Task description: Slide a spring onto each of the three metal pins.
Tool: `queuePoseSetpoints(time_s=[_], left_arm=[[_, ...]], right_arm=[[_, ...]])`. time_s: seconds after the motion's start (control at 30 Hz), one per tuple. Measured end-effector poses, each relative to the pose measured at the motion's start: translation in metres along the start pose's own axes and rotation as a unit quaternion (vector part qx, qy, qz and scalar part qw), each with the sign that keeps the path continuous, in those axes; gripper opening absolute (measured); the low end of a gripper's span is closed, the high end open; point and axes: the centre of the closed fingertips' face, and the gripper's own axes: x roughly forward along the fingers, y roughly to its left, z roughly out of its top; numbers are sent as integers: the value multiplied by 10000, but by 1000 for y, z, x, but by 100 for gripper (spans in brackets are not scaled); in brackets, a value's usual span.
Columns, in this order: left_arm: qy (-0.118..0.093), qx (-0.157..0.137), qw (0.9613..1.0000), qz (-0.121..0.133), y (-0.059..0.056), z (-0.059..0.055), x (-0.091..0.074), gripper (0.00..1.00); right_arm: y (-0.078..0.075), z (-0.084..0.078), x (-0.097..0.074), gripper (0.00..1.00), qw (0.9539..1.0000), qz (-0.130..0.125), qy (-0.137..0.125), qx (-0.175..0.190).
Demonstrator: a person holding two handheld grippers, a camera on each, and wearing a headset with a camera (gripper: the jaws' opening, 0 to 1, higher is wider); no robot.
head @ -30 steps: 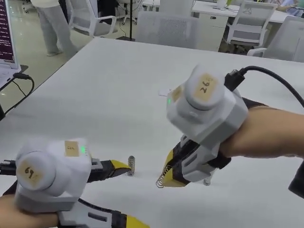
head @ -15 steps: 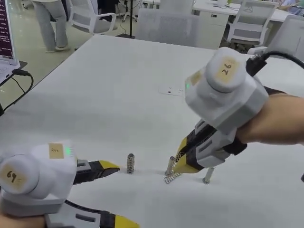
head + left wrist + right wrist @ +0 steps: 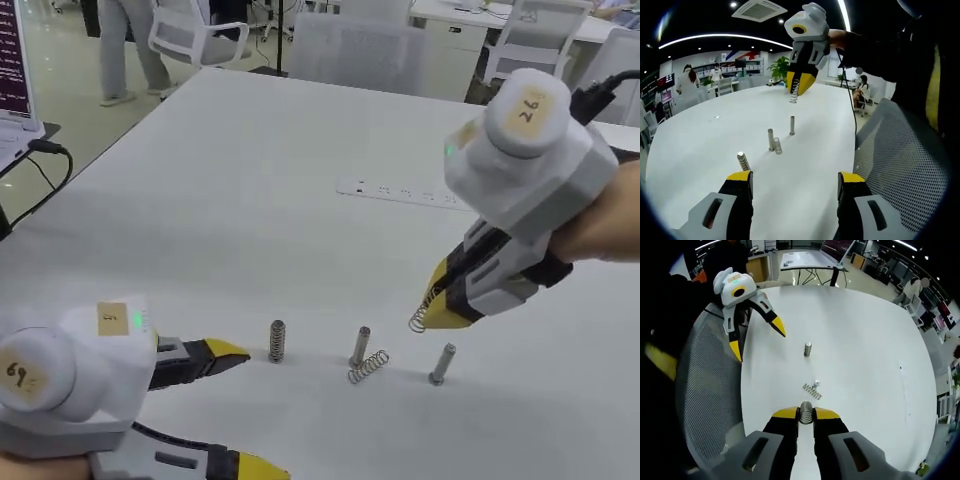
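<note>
Spring-sleeved left pin [image 3: 277, 341], bare middle pin [image 3: 360, 346] and right pin [image 3: 442, 363], loose spring [image 3: 368, 366] by the middle, second spring [image 3: 419, 320] in right tool [image 3: 436, 318]

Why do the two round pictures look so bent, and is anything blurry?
Head view: straight lines, even soft light, only faint shadows on the table. Left gripper view: the fisheye lens curves the table edge and the ceiling light strip into arcs. Right gripper view: same bending; the right gripper looms oversized near the lens, yet its held spring looks sharp.
</note>
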Motion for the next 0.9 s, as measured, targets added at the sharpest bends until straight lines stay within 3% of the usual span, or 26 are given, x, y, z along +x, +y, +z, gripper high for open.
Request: queuePoseSetpoints(time_s=[0.33, 0.9], left_arm=[[10, -4, 10000, 19, 0, 0, 0, 65], [41, -9, 10000, 12, -1, -1, 1, 64]], right_arm=[[-18, -33, -1, 8, 9990, -53, 417, 168], [-24, -56, 31, 8, 9974, 104, 569, 427]])
